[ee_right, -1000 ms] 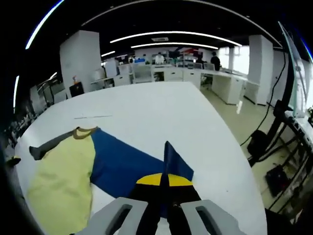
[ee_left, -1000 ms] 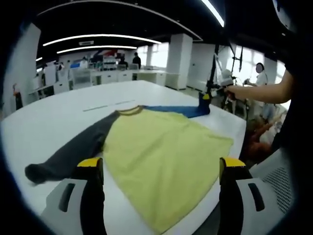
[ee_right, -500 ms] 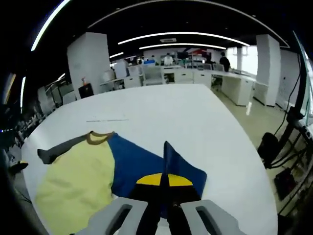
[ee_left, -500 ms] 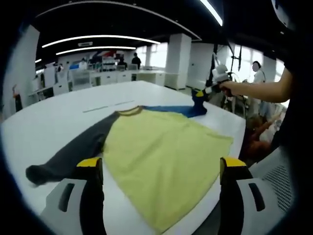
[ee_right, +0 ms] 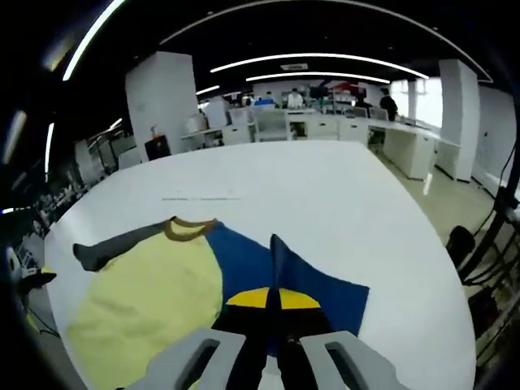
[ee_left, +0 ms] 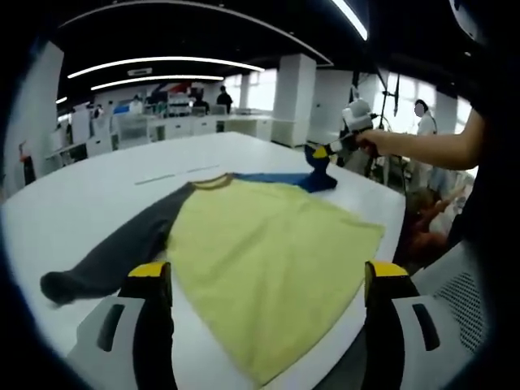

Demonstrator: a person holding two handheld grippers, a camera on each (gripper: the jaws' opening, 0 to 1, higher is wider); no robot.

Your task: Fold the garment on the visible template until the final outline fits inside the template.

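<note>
A long-sleeved shirt with a yellow-green body [ee_left: 268, 252] lies flat on the white table [ee_left: 81, 195]. Its grey sleeve [ee_left: 114, 256] stretches out to the left. In the right gripper view my right gripper [ee_right: 272, 301] is shut on the blue sleeve [ee_right: 284, 276] and holds its end lifted and pulled in over the garment [ee_right: 154, 301]. In the left gripper view that same gripper [ee_left: 323, 153] shows at the far side, held by a person's hand. My left gripper [ee_left: 268, 280] stands open above the near hem, nothing between its jaws.
A thin line marking [ee_left: 175, 175] runs across the table beyond the collar. The table's right edge [ee_left: 390, 219] drops off near a person's arm [ee_left: 431, 150]. Desks and people stand far off in the room's background [ee_right: 325, 122].
My right gripper has carried the blue sleeve's end inward, towards the yellow-green body. The left gripper has stayed where it was.
</note>
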